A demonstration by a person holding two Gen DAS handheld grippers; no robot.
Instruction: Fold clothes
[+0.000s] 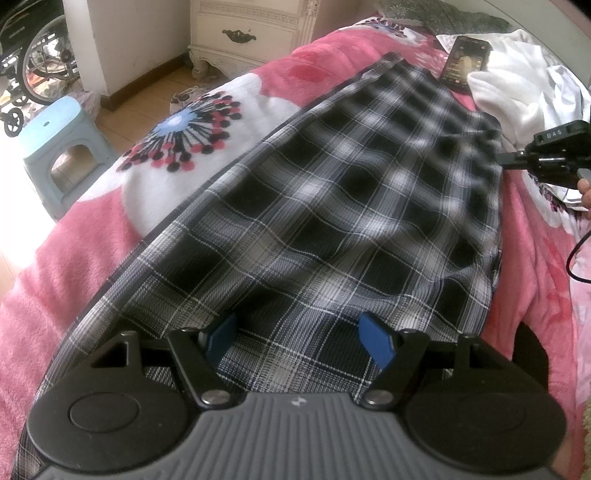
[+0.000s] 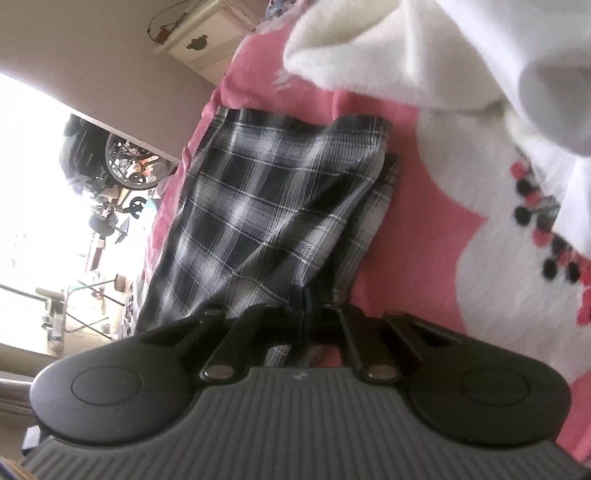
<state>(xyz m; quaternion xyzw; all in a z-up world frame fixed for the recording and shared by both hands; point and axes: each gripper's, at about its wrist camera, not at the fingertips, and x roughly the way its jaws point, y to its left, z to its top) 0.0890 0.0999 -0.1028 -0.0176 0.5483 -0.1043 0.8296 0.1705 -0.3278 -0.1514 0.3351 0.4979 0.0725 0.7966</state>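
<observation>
— Surroundings?
— Beyond my tongs, a black phone [image 1: 466, 63] lies on the pink flowered blanket [image 1: 207, 125]. Left of them: a blue stool [image 1: 59, 147], a cream cabinet [image 1: 247, 33] and a spoked wheel [image 1: 44, 70].

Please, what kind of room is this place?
Most likely a home bedroom: a plaid garment lies on a bed with a pink flowered blanket, beside a cream nightstand and a small blue stool.

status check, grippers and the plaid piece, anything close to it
Left gripper open over plaid garment. Right gripper shut on its edge. Garment flat on pink blanket. Phone and white clothes beside its far end.
</observation>
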